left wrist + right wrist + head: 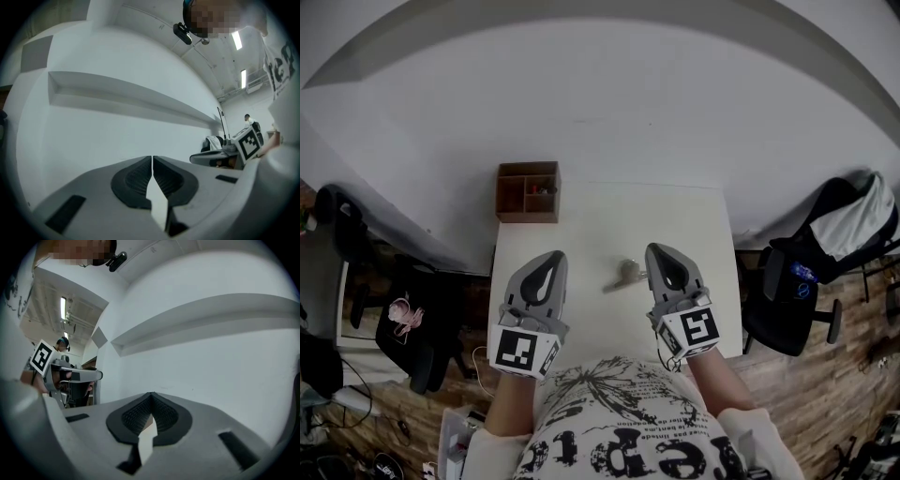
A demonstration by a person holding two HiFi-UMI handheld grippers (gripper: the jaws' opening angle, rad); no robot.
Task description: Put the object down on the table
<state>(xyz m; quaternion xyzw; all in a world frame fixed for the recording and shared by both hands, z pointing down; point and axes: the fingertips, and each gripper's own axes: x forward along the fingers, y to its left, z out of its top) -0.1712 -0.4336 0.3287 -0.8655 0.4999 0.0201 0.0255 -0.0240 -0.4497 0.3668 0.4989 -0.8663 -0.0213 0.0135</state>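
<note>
1. Nearest the camera, a person's white shirt (619,427) with black print fills the bottom of the head view. Both forearms reach forward from it.
2. The left claw (550,258) is held over the near left part of a white surface (600,211) and points away from the person. A black-and-white marker cube (523,352) sits at its back end. In the left gripper view its two jaws are pressed together with nothing between them (152,160).
3. The right claw (660,251) is held over the near right part of the surface, with its own marker cube (698,328) behind it. In the right gripper view its ridged dark pads (161,416) meet, and the claw is closed and empty.
4. The object (625,273), small and grey, lies on the surface between the two claws, just beside the right claw's tip. Neither claw holds it. It is too small to tell what kind of thing it is.
5. Farther off, a brown wooden box (528,192) with open compartments stands at the far left corner of the surface.
6. A black chair (417,328) stands left of the surface. Another (848,225), draped with pale cloth, stands to the right on a wooden floor (825,394).
7. A plain white wall (600,94) closes the view.
</note>
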